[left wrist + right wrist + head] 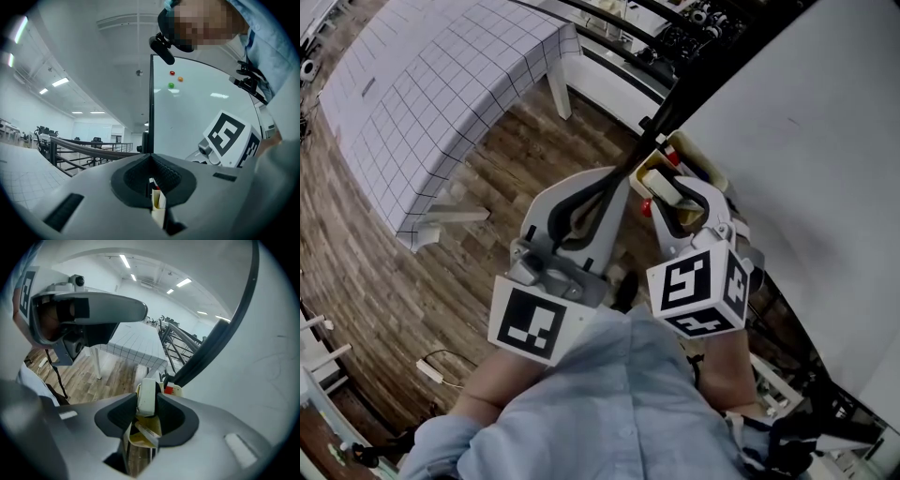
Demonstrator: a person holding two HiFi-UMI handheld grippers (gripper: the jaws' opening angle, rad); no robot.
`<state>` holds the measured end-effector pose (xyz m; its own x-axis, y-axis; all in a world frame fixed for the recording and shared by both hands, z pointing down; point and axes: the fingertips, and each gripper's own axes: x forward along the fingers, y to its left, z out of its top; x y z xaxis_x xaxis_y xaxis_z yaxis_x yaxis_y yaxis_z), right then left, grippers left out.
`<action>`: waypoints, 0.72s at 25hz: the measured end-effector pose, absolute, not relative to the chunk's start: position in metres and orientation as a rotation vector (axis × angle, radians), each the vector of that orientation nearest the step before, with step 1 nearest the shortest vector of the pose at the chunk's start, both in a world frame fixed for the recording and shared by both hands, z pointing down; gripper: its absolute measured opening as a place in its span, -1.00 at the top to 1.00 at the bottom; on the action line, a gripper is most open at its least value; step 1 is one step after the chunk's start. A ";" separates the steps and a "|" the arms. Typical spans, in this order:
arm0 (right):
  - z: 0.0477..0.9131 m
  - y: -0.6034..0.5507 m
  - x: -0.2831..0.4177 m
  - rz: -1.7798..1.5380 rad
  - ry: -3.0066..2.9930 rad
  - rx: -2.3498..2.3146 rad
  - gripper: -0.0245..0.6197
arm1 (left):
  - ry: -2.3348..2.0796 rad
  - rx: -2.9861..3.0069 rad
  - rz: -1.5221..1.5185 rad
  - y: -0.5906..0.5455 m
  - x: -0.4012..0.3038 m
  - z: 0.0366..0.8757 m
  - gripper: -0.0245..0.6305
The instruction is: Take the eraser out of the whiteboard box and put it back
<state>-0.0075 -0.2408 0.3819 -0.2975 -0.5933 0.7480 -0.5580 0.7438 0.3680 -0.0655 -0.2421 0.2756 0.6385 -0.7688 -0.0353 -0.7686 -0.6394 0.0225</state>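
Eraser (148,392) pinched in right gripper (146,400) above whiteboard box (140,437), probably for return; left gripper (152,182) clamps whiteboard frame (151,103), apparently steadying it.

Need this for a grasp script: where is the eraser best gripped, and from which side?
Probably across its two broad flat faces, coming from above: the eraser stands on edge over the whiteboard box, and the right gripper pinches it so.
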 end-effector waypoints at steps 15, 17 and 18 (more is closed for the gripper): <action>0.376 -0.239 -0.011 -0.038 -2.030 0.886 0.50 | -1.361 2.855 -0.078 -0.231 -0.067 0.266 0.93; 0.368 -0.233 -0.010 -0.034 -2.065 0.893 0.50 | -1.364 2.863 -0.075 -0.226 -0.064 0.263 0.93; 0.363 -0.230 -0.010 -0.030 -2.090 0.902 0.50 | -1.367 2.868 -0.074 -0.223 -0.063 0.260 0.93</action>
